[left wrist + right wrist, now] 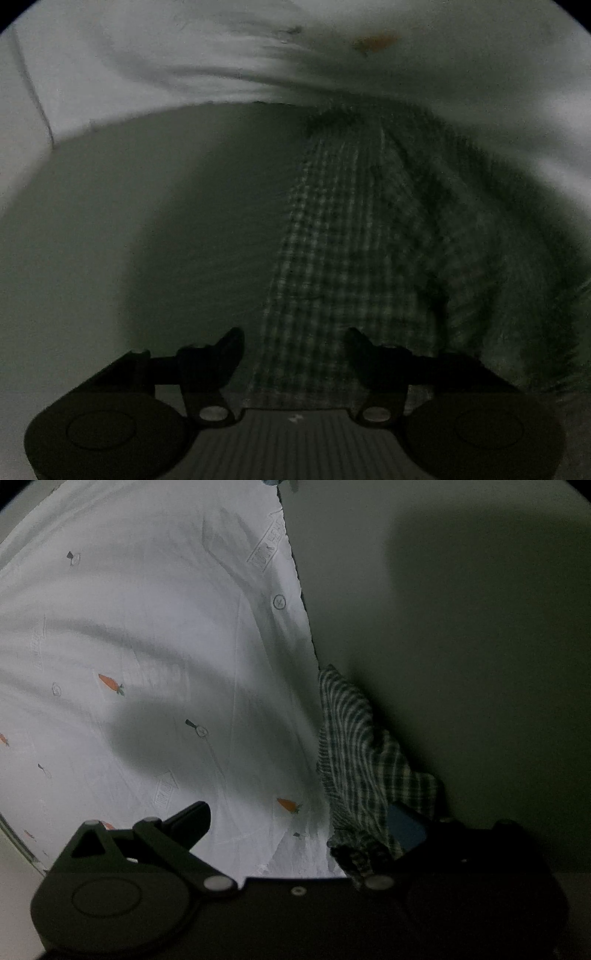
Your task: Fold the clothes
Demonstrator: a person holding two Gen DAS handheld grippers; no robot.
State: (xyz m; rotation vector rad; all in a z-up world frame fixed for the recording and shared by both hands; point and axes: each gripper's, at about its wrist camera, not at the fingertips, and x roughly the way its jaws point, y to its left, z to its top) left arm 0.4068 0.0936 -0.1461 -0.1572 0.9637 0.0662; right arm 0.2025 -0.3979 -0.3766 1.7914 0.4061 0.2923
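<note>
Two black fingers of the left gripper stand partly apart, with the checked garment lying in the gap beneath them; the pads do not press on it, so nothing is gripped on this side. That cloth, a dark green and pale check, runs away from the fingertips as a long band toward the top of the left wrist view, blurred along its right edge. Left of the band lies a plain grey-green surface in shadow. Beyond both, a white sheet with creases curves across the top, bearing one smeared orange mark.

On the right gripper only the left finger shows clearly, its tip bare over the sheet; the other finger is buried in a bunched part of the checked garment, with a blue patch showing just beside it. The cloth drapes over that side of the tool, but whether the jaws pinch it cannot be told. Outward, the garment rises as a crumpled strip along the edge of the white sheet, which is printed with small carrots and faint line drawings. A dark hand-shaped shadow crosses the sheet. Right of the sheet's edge spreads a dim grey-green surface.
</note>
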